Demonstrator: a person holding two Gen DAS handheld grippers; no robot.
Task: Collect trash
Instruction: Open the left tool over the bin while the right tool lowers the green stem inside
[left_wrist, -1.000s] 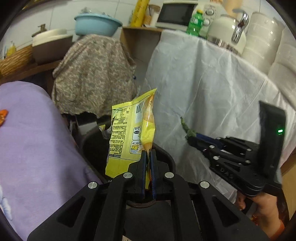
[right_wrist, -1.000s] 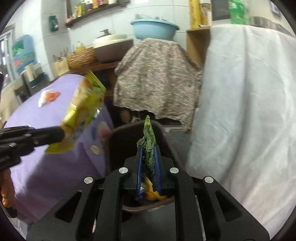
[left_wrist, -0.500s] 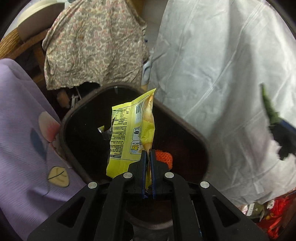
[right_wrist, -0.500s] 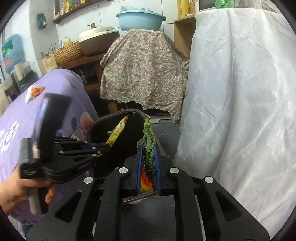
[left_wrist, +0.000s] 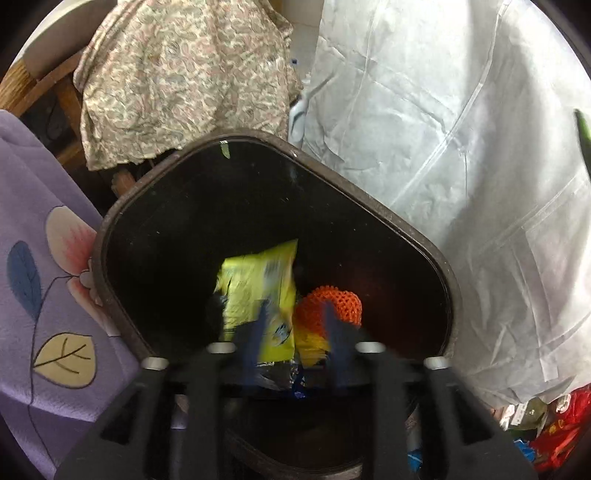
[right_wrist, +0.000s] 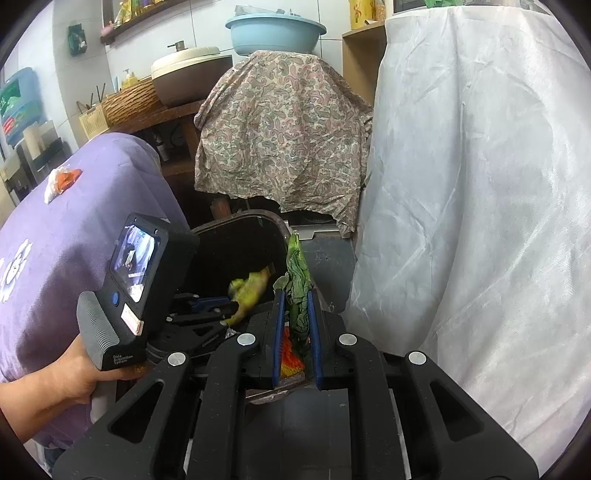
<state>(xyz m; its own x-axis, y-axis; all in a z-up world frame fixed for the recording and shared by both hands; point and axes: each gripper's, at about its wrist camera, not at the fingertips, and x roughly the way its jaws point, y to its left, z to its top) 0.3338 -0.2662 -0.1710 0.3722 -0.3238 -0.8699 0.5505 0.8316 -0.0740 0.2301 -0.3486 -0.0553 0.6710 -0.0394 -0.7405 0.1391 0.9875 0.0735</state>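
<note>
The yellow snack bag (left_wrist: 260, 295) is dropping into the black bin (left_wrist: 155, 206), beside an orange net (left_wrist: 328, 304) at its 3 o'clock. The left tool (left_wrist: 293, 325) has just been opening and stands released, empty, above the bin. The right tool (right_wrist: 295, 314) stays clenched on a green wrapper (right_wrist: 297, 280), likely next.

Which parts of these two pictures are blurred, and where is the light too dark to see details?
Left wrist view: the yellow bag and the left gripper fingers are motion-blurred; the bin interior is nearly black. Right wrist view: mostly sharp, only the bag smears; the white cover is bright; fisheye bends the edges.
</note>
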